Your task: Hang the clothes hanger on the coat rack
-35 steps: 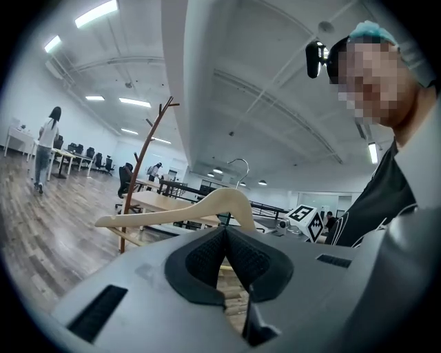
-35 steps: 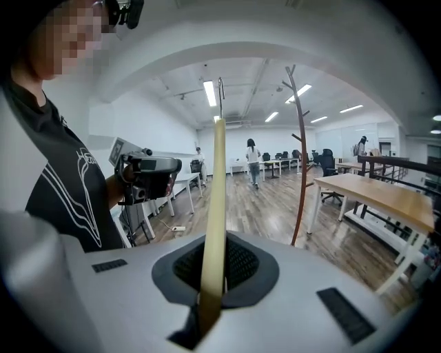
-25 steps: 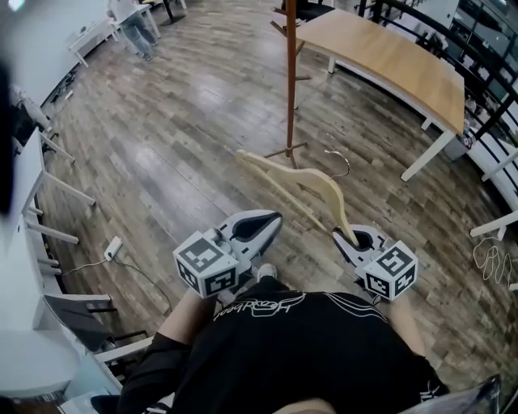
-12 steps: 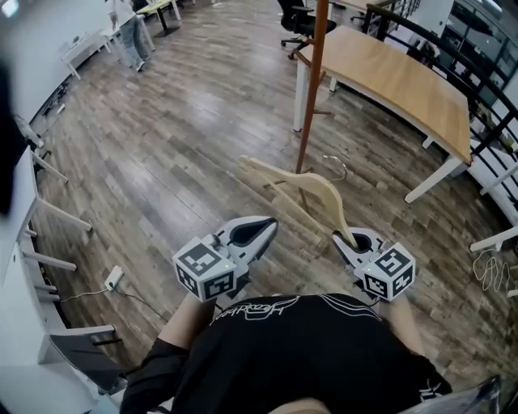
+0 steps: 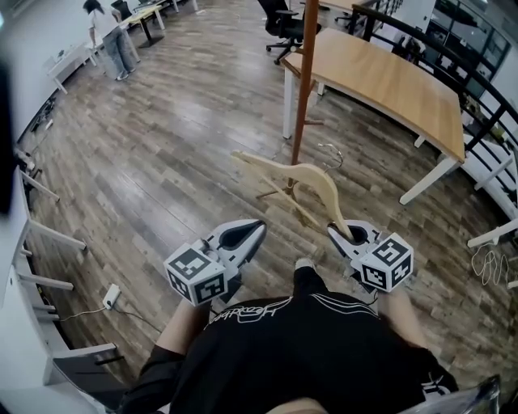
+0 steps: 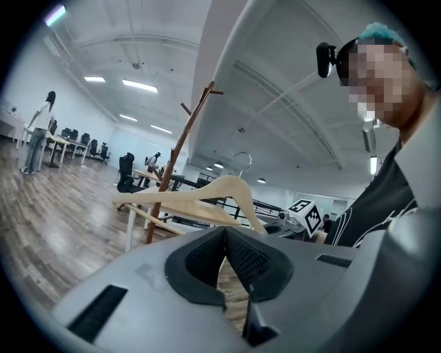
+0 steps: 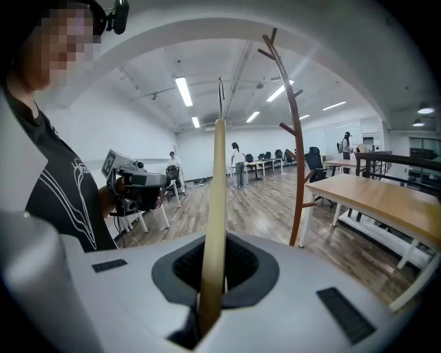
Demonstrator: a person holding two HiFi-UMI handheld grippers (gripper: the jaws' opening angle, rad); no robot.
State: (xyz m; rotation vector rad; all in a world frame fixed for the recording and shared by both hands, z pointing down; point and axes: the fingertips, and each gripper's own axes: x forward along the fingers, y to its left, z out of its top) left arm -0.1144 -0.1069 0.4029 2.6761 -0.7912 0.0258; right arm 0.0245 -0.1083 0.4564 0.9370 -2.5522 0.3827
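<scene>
A pale wooden clothes hanger [image 5: 303, 182] with a wire hook [image 5: 330, 154] sticks forward from my right gripper [image 5: 332, 227], which is shut on one arm's end. In the right gripper view the hanger [image 7: 217, 207] stands edge-on between the jaws of the right gripper [image 7: 212, 279]. The brown coat rack [image 5: 304, 77] rises just beyond the hanger, its pole [image 7: 296, 145] to the right and its pegs high up. My left gripper [image 5: 261, 226] is shut and empty, level with the right one. In its own view the left gripper [image 6: 225, 233] sees the hanger [image 6: 200, 198] and rack [image 6: 180, 148] ahead.
A long wooden table [image 5: 396, 77] on white legs stands right of the rack, with a black railing [image 5: 486, 121] behind it. An office chair [image 5: 279, 24] and a person [image 5: 105, 36] are far off. White furniture [image 5: 32, 230] lines the left wall; a power strip [image 5: 112, 296] lies on the floor.
Both grippers and the hanger have moved forward toward the coat rack. The rack's pole and the table now stand closer, and the hanger's far arm crosses in front of the pole's base.
</scene>
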